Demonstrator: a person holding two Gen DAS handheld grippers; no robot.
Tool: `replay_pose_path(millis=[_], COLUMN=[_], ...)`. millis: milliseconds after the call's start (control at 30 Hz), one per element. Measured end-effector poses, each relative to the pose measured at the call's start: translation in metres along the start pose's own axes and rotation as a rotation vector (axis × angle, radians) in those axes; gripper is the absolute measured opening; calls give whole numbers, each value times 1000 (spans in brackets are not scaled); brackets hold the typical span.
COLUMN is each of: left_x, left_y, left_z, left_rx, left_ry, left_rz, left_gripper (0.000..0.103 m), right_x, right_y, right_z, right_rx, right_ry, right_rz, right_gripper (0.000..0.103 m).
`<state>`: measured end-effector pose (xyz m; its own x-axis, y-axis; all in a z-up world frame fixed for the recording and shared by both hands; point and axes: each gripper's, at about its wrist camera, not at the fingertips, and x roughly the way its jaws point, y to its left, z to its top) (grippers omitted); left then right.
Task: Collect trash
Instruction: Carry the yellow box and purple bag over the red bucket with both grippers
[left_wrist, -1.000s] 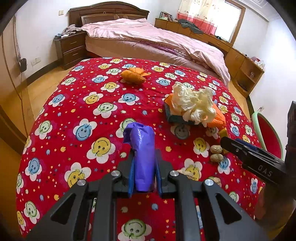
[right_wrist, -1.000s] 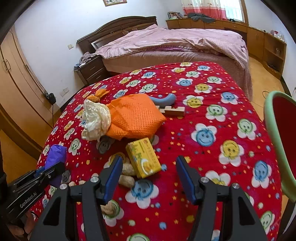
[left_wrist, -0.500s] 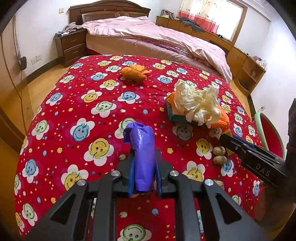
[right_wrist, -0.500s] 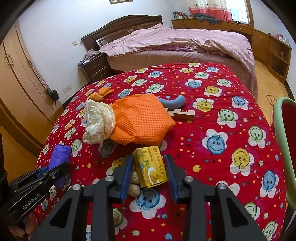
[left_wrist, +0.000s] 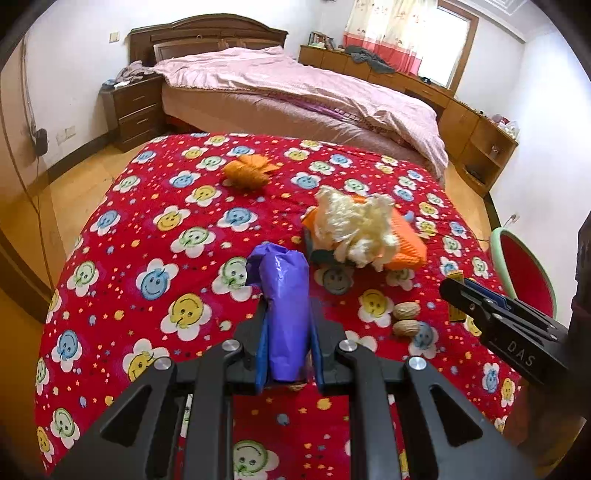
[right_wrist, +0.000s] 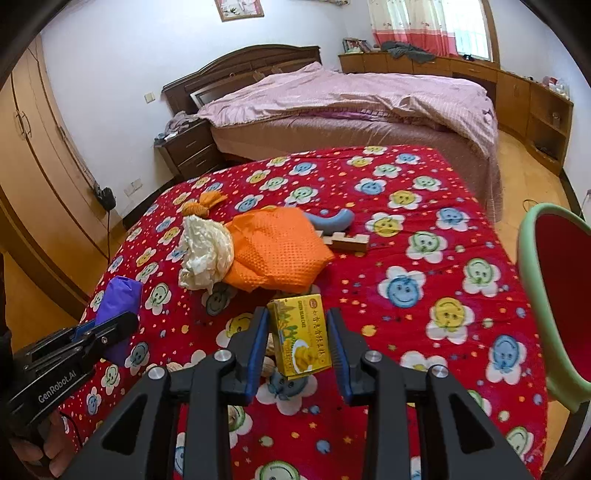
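The right gripper (right_wrist: 297, 345) is closing on the yellow box (right_wrist: 301, 339), low centre of the right wrist view; the blue pads are bracketing both long sides of the box, and it appears to be tilting up off the red smiley cloth (right_wrist: 424, 229), so I judge the grip is taking hold. The box's long axis is running along the fingers, away from the camera. The left gripper (left_wrist: 287, 336) is clamping narrowly on a rolled purple bag (left_wrist: 286, 306), lower centre of the left wrist view, roll standing up between the pads. That bag is lying to the lower left of the box in the right wrist view, so the coming move looks like carrying the box leftward to it. Walnuts (left_wrist: 406, 317) are lying on the cloth just under the right gripper, nearer that hand. The orange cloth (right_wrist: 275, 254) and the crumpled cream plastic (right_wrist: 207, 254) are sitting further up the frame.
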<state>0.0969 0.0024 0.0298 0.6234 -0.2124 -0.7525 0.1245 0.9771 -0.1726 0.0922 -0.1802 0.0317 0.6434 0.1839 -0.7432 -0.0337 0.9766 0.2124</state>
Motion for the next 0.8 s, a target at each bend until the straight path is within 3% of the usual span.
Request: replay_pose_path(millis=[800], left_x=[-4], left_y=[-120], left_z=[25], left_rx=[198], left_ry=[-23], left_rz=[-184], left_gripper=[18], right_x=[-90], right_y=[-111], right_z=[-12], right_rx=[186], right_ry=[-151], right_rz=[-179], right_gripper=[35])
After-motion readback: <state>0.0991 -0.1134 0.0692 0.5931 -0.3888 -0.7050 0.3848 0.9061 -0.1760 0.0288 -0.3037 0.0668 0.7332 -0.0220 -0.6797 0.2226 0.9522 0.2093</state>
